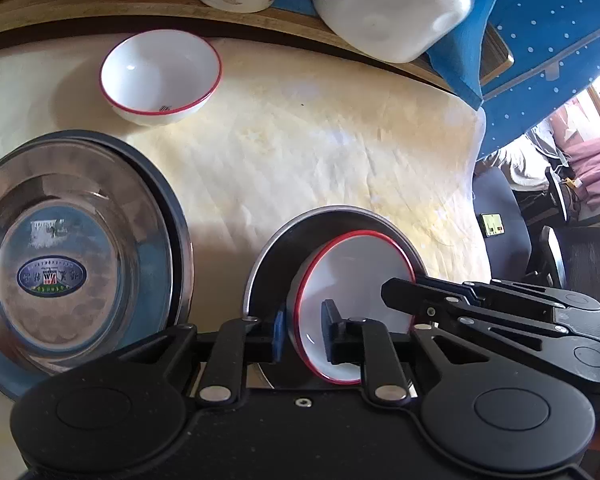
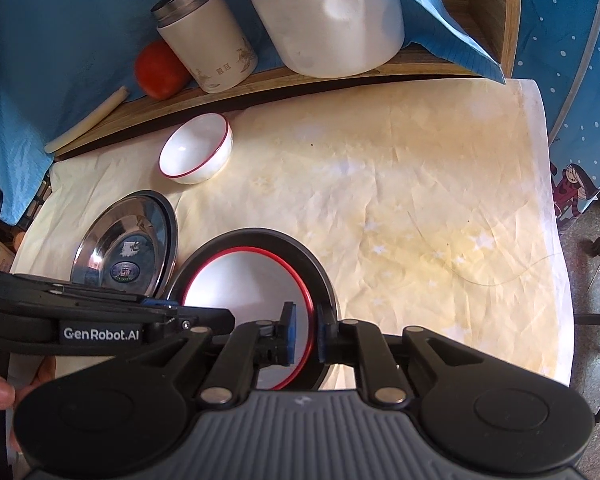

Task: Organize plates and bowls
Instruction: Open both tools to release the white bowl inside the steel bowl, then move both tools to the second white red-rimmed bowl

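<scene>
On the counter (image 2: 420,184), which is covered with a pale yellow wrinkled cloth, a red-rimmed white bowl (image 1: 356,280) sits inside a dark metal plate (image 1: 272,264). Both grippers are at this bowl.

The left gripper (image 1: 302,332) has its two fingers on either side of the bowl's near-left wall, one outside and one inside. A small gap shows between the pads and the wall, so the fingers look released and not clenched on the rim.

The right gripper (image 2: 305,332) stands at the right side of the same bowl. The red rim passes between its two blue-padded fingers, and here also a thin gap is visible, so the fingers do not press it.

To the left, a large shiny steel plate (image 1: 72,264) with an oval sticker in its middle lies on a darker plate, apart from the bowl. Farther back, near the wooden shelf edge, a second red-rimmed white bowl (image 1: 160,76) stands alone and upright on the cloth.

On the wooden board (image 2: 340,80) behind are a white cup (image 2: 208,48) with a metal rim, a red tomato (image 2: 160,70), a pale stick (image 2: 88,120) and a big white plastic jug (image 2: 328,20) lying against blue cloth.
</scene>
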